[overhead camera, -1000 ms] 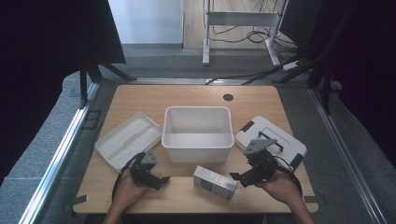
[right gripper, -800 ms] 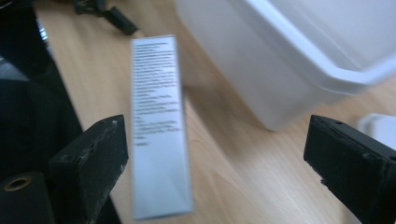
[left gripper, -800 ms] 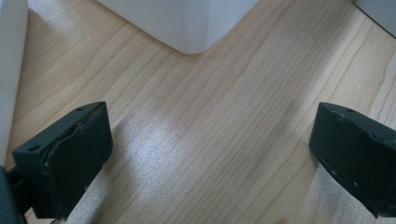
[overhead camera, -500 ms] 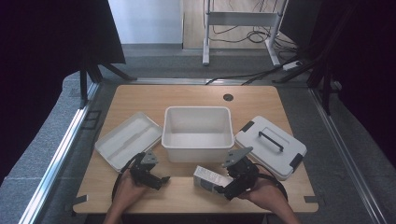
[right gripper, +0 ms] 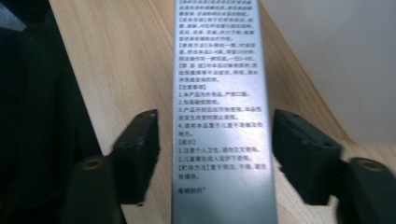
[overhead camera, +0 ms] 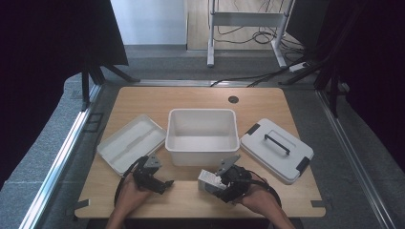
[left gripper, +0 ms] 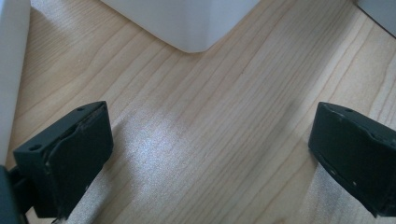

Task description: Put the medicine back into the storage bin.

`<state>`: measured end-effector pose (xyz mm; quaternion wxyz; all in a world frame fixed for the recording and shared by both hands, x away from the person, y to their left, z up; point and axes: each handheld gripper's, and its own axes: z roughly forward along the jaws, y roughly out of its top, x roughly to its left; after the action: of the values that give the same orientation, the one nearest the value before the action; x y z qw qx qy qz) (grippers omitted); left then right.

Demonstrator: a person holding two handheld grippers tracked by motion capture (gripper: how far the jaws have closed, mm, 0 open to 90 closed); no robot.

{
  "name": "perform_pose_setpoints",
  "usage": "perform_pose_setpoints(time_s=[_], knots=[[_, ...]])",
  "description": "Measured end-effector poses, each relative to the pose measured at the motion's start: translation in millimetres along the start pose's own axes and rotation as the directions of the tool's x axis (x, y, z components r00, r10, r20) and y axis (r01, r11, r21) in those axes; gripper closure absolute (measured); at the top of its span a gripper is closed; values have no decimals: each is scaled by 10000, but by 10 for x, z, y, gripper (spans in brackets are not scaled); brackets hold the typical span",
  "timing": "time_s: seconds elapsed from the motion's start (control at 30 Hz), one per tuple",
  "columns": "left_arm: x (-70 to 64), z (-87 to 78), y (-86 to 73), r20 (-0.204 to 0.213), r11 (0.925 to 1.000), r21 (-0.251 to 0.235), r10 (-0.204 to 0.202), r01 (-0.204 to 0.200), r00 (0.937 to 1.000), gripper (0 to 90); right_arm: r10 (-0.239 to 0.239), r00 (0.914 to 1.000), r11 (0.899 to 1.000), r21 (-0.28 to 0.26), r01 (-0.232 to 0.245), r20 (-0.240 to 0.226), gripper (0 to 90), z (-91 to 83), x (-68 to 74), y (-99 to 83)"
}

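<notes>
A small silver box [overhead camera: 208,180] with printed text lies on the wooden table [overhead camera: 191,100], just in front of the white bin [overhead camera: 202,129]. My right gripper [overhead camera: 223,181] straddles its near end. In the right gripper view the box [right gripper: 219,93] runs up between the two black jaws of that gripper [right gripper: 215,140]. The jaws stand open, with a thin gap on the left side and almost none on the right. My left gripper [overhead camera: 162,182] rests at the front left. Its own view shows this gripper [left gripper: 210,154] open wide over bare wood.
An empty white bin stands mid-table, and its corner [left gripper: 187,23] shows in the left gripper view. A grey-white lid with a black handle [overhead camera: 277,150] lies to the bin's right, a shallow white tray [overhead camera: 131,142] to its left. A cable hole [overhead camera: 233,99] sits near the far edge.
My right gripper has moved left, from beside the lid to the silver box, and now straddles it. The left gripper has stayed put.
</notes>
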<state>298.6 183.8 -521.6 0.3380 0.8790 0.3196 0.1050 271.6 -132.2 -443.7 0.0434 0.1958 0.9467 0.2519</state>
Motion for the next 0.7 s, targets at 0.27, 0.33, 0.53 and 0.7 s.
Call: perform_pose_setpoints(time_s=[0.27, 0.33, 0.53, 0.7], knots=[[0, 0, 0, -6, 10000, -1, 0, 0, 10000, 0, -326, 9994, 9986, 417, 321, 114, 546, -5, 25, 43], [-1, 0, 0, -6, 10000, -3, -5, 5, 10000, 0, -422, 9991, 9980, 466, 420, 34, 546, -31, 33, 63], [-1, 0, 0, -4, 10000, -2, -5, 5, 10000, 0, -557, 9983, 9978, 343, 562, -170, 546, -209, 28, 184], [-2, 0, -1, -11, 10000, -2, -16, 16, 10000, 0, -584, 9979, 9978, 288, 593, -289, 546, -309, 1, 254]])
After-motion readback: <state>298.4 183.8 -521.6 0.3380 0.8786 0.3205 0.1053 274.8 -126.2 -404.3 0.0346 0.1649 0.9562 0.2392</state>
